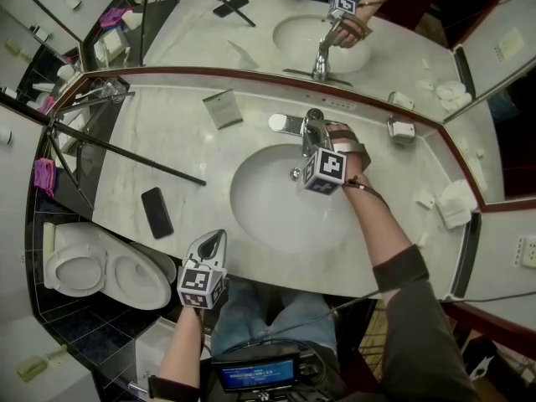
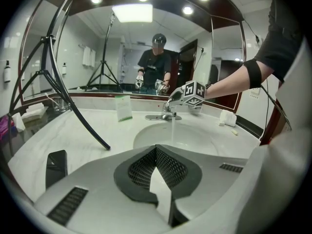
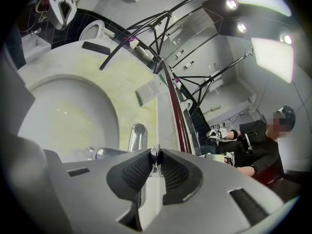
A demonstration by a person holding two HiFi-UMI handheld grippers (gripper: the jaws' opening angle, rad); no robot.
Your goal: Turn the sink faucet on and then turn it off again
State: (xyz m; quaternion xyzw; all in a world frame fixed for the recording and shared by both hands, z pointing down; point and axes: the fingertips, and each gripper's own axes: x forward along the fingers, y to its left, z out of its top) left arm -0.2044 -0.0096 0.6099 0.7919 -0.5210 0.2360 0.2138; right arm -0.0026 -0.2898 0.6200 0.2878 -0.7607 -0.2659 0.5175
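The chrome faucet [image 1: 311, 128] stands at the back of the white oval sink [image 1: 260, 212]. My right gripper [image 1: 316, 141] reaches over the basin from the right and is shut on the faucet's thin lever handle [image 3: 154, 152], which shows pinched between the pads in the right gripper view. In the left gripper view a stream of water [image 2: 173, 128] runs from the spout [image 2: 169, 110] into the basin. My left gripper [image 1: 216, 241] hangs shut and empty at the counter's front edge, pointing toward the sink; its closed jaws [image 2: 157, 152] hold nothing.
A black phone [image 1: 157, 212] lies on the marble counter left of the basin. A green-edged card [image 1: 223, 108] stands near the mirror. A black tripod leg [image 1: 126, 153] crosses the counter's left part. Folded towels [image 1: 456, 203] sit at the right; a toilet [image 1: 100, 270] is lower left.
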